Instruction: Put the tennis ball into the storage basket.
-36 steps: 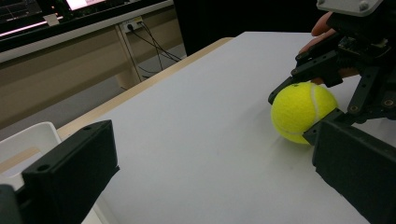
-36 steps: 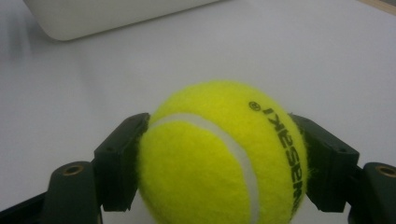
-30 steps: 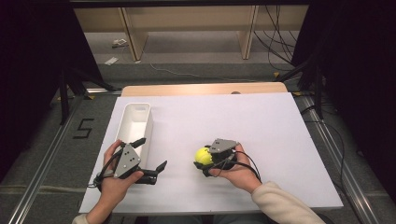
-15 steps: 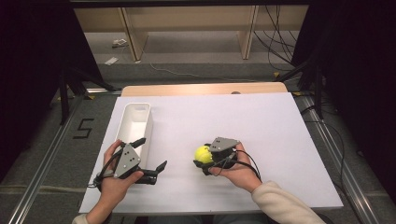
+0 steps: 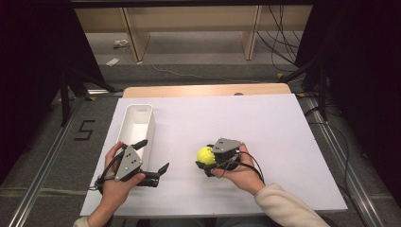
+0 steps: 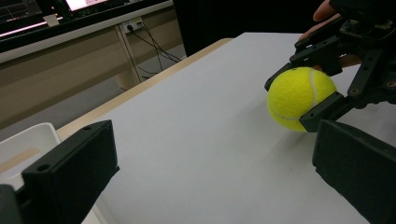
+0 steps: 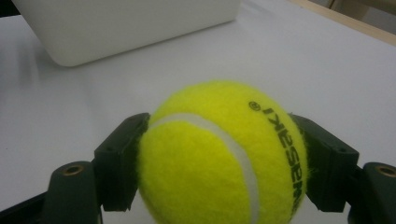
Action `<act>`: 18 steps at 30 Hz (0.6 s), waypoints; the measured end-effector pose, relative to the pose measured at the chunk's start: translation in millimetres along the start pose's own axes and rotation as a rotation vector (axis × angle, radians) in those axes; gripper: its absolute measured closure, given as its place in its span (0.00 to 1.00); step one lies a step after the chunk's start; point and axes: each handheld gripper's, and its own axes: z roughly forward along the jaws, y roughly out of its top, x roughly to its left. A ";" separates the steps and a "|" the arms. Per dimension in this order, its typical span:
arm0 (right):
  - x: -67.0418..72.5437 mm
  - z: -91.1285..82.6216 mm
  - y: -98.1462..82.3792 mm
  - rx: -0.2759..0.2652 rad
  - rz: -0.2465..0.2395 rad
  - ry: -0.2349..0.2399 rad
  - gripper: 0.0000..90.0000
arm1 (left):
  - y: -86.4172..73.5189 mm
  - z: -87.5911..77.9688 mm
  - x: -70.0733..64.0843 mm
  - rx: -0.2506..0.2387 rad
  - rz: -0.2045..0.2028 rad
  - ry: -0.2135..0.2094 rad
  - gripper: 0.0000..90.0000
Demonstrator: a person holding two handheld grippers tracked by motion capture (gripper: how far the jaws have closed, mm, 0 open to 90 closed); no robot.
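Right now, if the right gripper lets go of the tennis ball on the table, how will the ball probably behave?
The tennis ball is round, and the white table looks flat and smooth, so it would probably roll. Its fuzzy felt likely gives the right gripper good friction, so slipping seems unlikely. It is probably light and slightly springy.

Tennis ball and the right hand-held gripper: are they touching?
Touching. The right gripper view shows both black jaws pressed against the sides of the tennis ball, with no gap; the right hand-held gripper is clamped on it.
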 end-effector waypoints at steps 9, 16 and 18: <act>-1.6 -1.1 2.1 -0.010 0.006 -0.004 0.30 | 0.0 0.1 -0.1 0.000 0.000 -0.001 0.00; -2.2 -1.5 3.5 -0.018 0.006 -0.008 0.30 | 0.1 0.0 0.0 0.000 0.002 0.000 0.00; -2.5 -2.4 4.4 -0.018 0.007 -0.007 0.30 | 0.0 0.1 -0.2 0.000 0.000 0.000 0.00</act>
